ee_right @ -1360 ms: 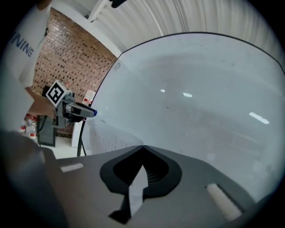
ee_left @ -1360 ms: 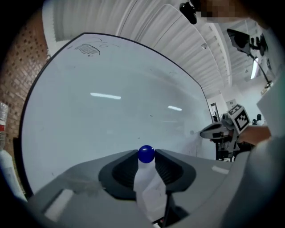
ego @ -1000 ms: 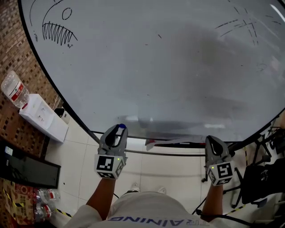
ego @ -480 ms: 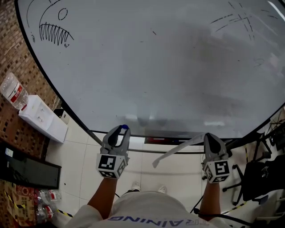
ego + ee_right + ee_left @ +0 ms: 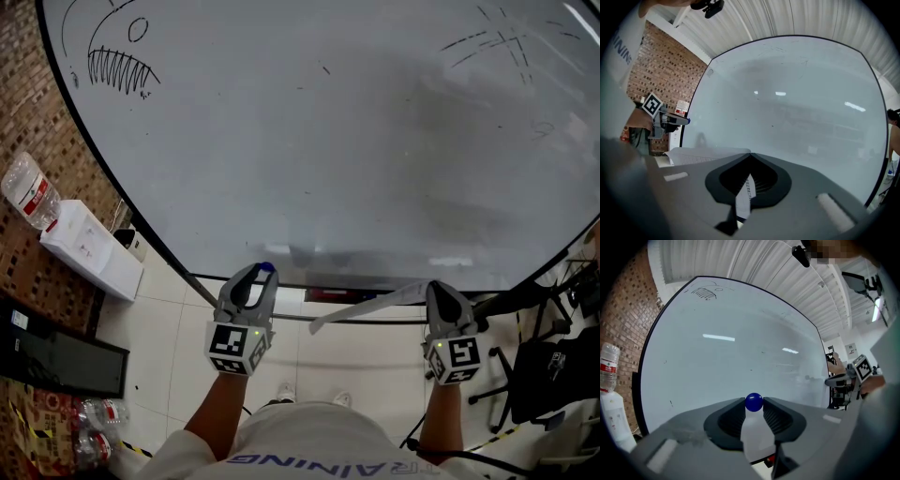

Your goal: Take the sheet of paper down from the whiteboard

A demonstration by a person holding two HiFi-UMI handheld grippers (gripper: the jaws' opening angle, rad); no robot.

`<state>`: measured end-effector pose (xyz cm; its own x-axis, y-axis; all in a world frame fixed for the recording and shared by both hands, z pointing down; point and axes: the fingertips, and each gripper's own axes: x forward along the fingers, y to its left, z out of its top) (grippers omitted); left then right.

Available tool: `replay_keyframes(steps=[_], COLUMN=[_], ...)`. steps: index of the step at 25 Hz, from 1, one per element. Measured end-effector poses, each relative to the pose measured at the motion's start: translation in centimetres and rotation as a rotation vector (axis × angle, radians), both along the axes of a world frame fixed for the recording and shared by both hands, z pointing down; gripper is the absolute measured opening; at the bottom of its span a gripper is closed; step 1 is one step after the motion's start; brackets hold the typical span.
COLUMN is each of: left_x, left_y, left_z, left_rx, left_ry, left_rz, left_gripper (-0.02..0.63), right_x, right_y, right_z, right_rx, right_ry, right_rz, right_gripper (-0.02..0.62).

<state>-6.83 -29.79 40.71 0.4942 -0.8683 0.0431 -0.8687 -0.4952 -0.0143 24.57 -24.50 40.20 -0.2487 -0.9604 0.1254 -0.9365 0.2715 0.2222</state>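
The whiteboard (image 5: pixel 328 141) fills the head view and stands right ahead of both grippers. My right gripper (image 5: pixel 439 289) is shut on one edge of the sheet of paper (image 5: pixel 366 309), which sticks out to the left, off the board. In the right gripper view the sheet (image 5: pixel 705 154) spreads left from the closed jaws of my right gripper (image 5: pixel 751 157), and a printed strip of it shows between them. My left gripper (image 5: pixel 255 274) grips a small white magnet with a round blue head (image 5: pixel 753 401), held level close to the board's lower edge.
Marker drawings (image 5: pixel 120 66) sit at the board's top left. By the brick wall on the left are a water bottle (image 5: pixel 28 192), a white box (image 5: pixel 89 248) and a black case (image 5: pixel 56 356). A black chair (image 5: pixel 553 375) stands at the right.
The sheet lay along the board's lower edge a second ago. Its free end dropped, then rose a little, and now juts left from the right gripper. Both grippers have hardly moved.
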Motion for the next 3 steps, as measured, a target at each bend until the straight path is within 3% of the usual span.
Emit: replay_keyframes(steps=[3], left_x=[0.19], left_y=[0.21], left_z=[0.21], left_rx=[-0.012], left_ry=[-0.004], left_rz=[0.008], left_gripper=[0.126], right_x=[-0.02], right_y=[0.13], right_z=[0.11], right_rx=[-0.006], right_ry=[0.004], right_rz=[0.000], right_gripper=[0.007])
